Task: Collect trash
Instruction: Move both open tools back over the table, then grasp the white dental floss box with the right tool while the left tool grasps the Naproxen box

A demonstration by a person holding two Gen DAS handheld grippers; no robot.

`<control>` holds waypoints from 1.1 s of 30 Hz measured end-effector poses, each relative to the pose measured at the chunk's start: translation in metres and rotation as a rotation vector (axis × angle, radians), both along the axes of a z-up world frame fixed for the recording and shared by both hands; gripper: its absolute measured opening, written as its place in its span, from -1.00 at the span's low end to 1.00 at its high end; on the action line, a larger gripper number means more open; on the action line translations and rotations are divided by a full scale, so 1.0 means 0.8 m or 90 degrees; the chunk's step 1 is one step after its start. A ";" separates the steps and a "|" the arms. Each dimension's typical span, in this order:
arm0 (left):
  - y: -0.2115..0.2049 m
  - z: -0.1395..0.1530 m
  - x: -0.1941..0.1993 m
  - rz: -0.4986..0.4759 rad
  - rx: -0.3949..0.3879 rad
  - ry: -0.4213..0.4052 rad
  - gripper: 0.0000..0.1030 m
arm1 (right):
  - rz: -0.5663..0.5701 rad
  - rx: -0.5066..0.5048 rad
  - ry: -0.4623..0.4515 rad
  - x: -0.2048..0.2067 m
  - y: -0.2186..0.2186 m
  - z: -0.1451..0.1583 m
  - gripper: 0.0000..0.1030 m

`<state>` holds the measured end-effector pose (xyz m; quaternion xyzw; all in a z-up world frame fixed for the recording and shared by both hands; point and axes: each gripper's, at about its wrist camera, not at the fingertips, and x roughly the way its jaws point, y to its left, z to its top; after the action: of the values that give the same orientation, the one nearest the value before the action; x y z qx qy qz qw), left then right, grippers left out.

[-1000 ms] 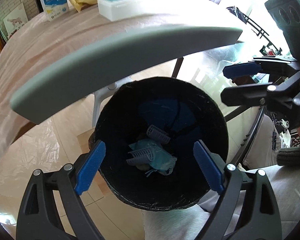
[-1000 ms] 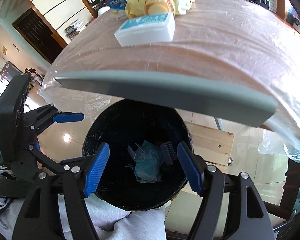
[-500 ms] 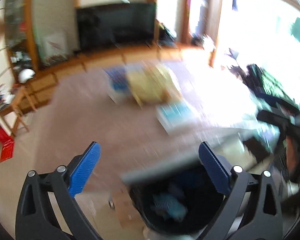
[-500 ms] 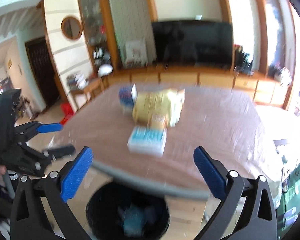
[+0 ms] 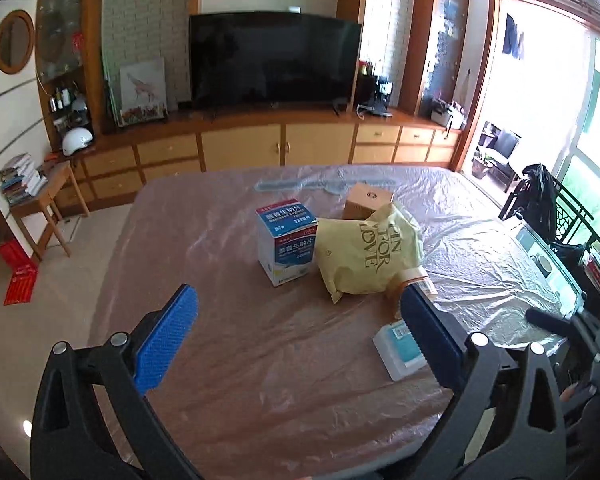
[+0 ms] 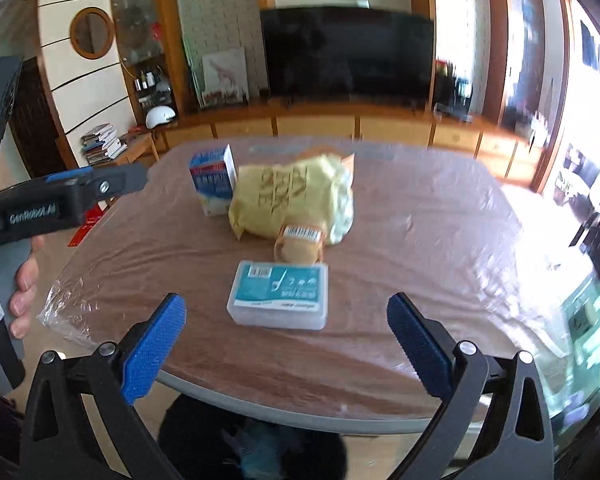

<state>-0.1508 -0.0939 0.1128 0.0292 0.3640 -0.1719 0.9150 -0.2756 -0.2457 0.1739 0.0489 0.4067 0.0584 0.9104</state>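
I see the plastic-covered table (image 5: 240, 360) with a blue-and-white carton (image 5: 286, 242) mid-frame, a yellow "PIN FOR LOVE" bag (image 5: 366, 256) touching its right side, a brown box (image 5: 366, 202) behind, and a small orange-capped bottle (image 6: 300, 242) just below the bag. A clear teal-labelled floss-pick box (image 6: 278, 294) lies nearest me — in the right view it sits centred, just above the right gripper (image 6: 286, 348), whose blue pads stand wide apart on nothing. My left gripper (image 5: 298, 338) is equally wide and empty, its right pad overlapping that box. The black trash bin (image 6: 252, 440), trash inside, peeks out under the table edge at bottom centre.
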 end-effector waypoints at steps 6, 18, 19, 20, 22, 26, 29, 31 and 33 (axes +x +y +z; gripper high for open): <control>-0.018 -0.029 0.055 0.018 0.013 0.043 0.97 | -0.040 0.038 0.049 0.028 0.000 -0.030 0.92; -0.031 -0.072 0.123 0.045 0.005 0.106 0.65 | -0.071 0.066 0.085 0.058 0.006 -0.063 0.58; -0.027 -0.074 0.126 0.048 0.003 0.112 0.58 | -0.070 0.065 0.088 0.059 0.007 -0.064 0.58; -0.023 -0.076 0.129 0.057 -0.001 0.117 0.55 | -0.070 0.065 0.088 0.055 0.008 -0.064 0.58; -0.012 -0.079 0.134 0.071 -0.009 0.118 0.55 | -0.067 0.063 0.090 0.056 0.012 -0.066 0.58; -0.007 -0.084 0.144 0.072 -0.003 0.126 0.55 | -0.059 0.054 0.092 0.064 0.017 -0.072 0.58; -0.010 -0.086 0.150 0.068 0.004 0.130 0.55 | -0.057 0.057 0.093 0.064 0.020 -0.073 0.59; -0.011 -0.087 0.154 0.068 0.007 0.134 0.55 | -0.051 0.060 0.091 0.065 0.022 -0.073 0.63; -0.012 -0.090 0.158 0.069 0.008 0.143 0.55 | -0.044 0.055 0.085 0.063 0.026 -0.070 0.77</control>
<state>-0.0243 -0.1035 0.0406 -0.0044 0.4662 -0.1221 0.8762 -0.2251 -0.2245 0.1178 0.1059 0.4618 0.0413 0.8797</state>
